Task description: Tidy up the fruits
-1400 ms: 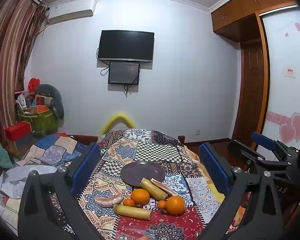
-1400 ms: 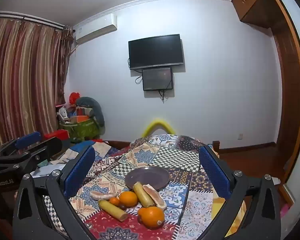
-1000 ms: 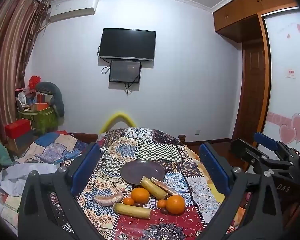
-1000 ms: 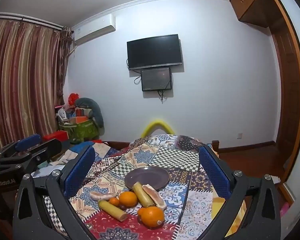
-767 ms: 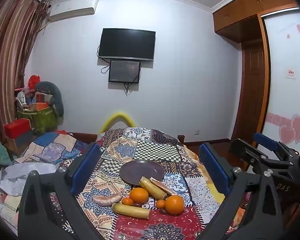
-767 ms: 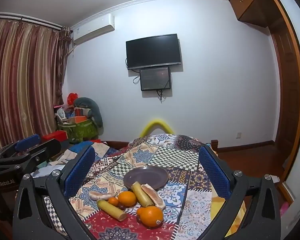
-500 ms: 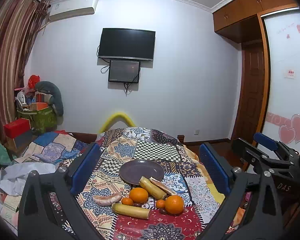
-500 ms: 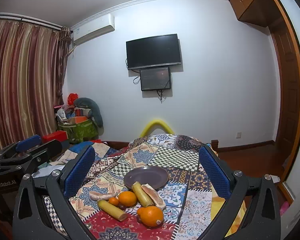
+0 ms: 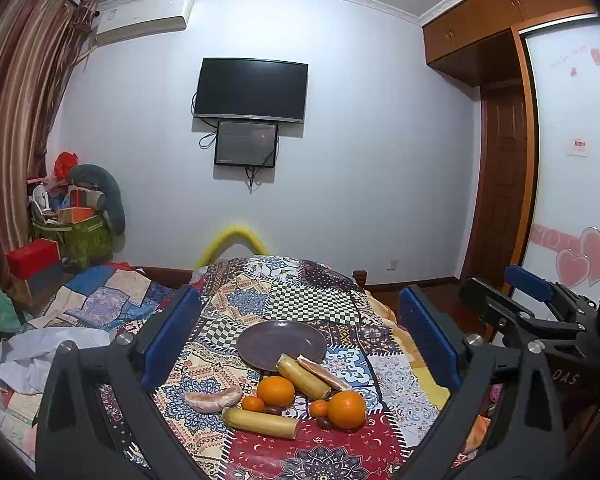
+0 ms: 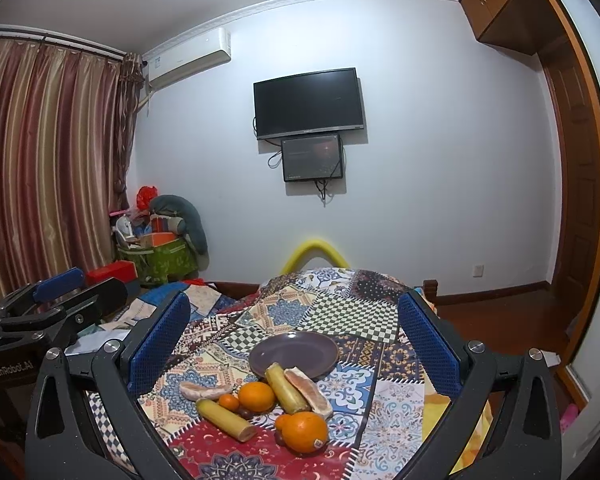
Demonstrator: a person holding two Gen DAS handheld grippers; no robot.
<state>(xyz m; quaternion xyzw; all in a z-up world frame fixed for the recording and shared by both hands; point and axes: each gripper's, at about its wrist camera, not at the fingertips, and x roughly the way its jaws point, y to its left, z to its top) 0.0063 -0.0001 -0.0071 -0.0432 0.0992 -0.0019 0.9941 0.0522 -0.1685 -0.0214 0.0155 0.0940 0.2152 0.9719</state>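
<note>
Progress: nothing sorted yet, by my reading — the round dark purple plate (image 9: 281, 345) lies bare on the patchwork-covered bench (image 9: 300, 300), and every fruit sits loose on the cloth on its near side.
Fruit by the plate: 1 yellow-green cane-like stick (image 9: 303, 371) touches the plate's near rim, its upper end just over the edge; a pale pink-fleshed fruit wedge (image 9: 326, 373) lies against that stick.
Fruit nearer the cameras: 1 large orange with a sticker (image 10: 305, 432), a second medium orange (image 9: 276, 391), 2 small tangerines (image 9: 253, 404) and (image 9: 319, 408), a second yellow-green stick (image 9: 261, 423) lying crosswise, and a second pink-fleshed wedge (image 9: 213, 397) off to the left; 2 or 3 small dark round things among them are too small to name.
Left to do: I judge that the whole job remains — all of the loose fruit has yet to be gathered or grouped, the plate being the likely place.
Left gripper (image 9: 296, 332): jaws wide apart, blue pads framing the plate and fruit from above; it grips nothing and touches nothing.
Right gripper (image 10: 294, 334): jaws likewise spread wide, nothing between them, held clear of the cloth.
Spacing: both grippers are well apart from the fruit.
</note>
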